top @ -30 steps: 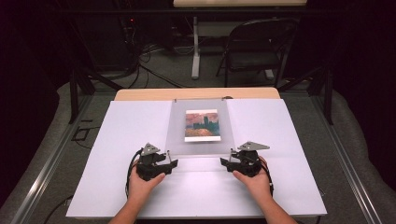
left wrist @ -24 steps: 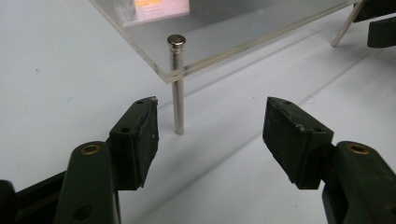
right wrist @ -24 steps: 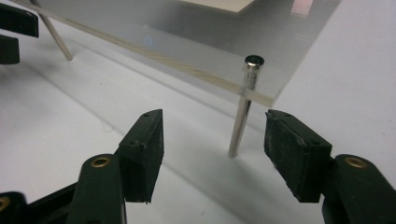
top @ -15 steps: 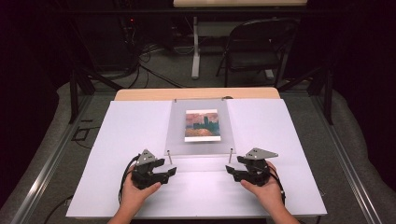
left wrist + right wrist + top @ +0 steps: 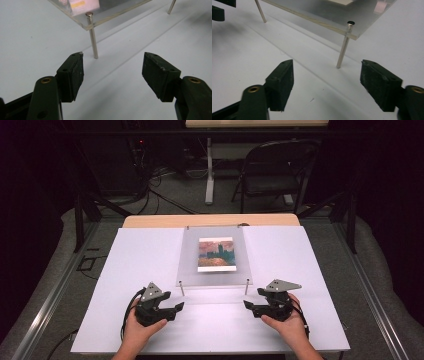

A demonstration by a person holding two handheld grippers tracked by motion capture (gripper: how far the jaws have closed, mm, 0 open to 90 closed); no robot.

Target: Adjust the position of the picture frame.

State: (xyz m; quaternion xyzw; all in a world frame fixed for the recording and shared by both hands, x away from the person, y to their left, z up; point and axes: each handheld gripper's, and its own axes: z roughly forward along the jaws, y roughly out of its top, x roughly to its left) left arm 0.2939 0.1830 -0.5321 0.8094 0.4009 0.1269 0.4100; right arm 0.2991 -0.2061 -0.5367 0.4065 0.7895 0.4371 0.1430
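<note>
A clear acrylic plate (image 5: 190, 265) stands on thin metal legs in the middle of the white table (image 5: 300, 270), with a painted picture card (image 5: 216, 254) on it. My left gripper (image 5: 179, 307) sits just short of the plate's front left leg (image 5: 182, 288), and its jaws have just been opening with nothing between them. My right gripper (image 5: 247, 305) faces it near the front right leg (image 5: 247, 286); its jaws too have just been opening on nothing. In the left gripper view the left gripper (image 5: 112, 56) points at a leg (image 5: 93, 37). In the right gripper view the right gripper (image 5: 326, 62) points at a leg (image 5: 343, 47).
White table surface stretches to both sides of the plate and along the near edge. A wooden strip (image 5: 210, 220) borders the far edge. Beyond it on the floor are a folding chair (image 5: 272, 175), a post and loose cables. Metal rails (image 5: 55, 290) flank the table.
Both hands have drawn back toward the near edge and slightly outward, away from the plate's front corners. Both pairs of jaws stand wider apart. The plate has not moved.
</note>
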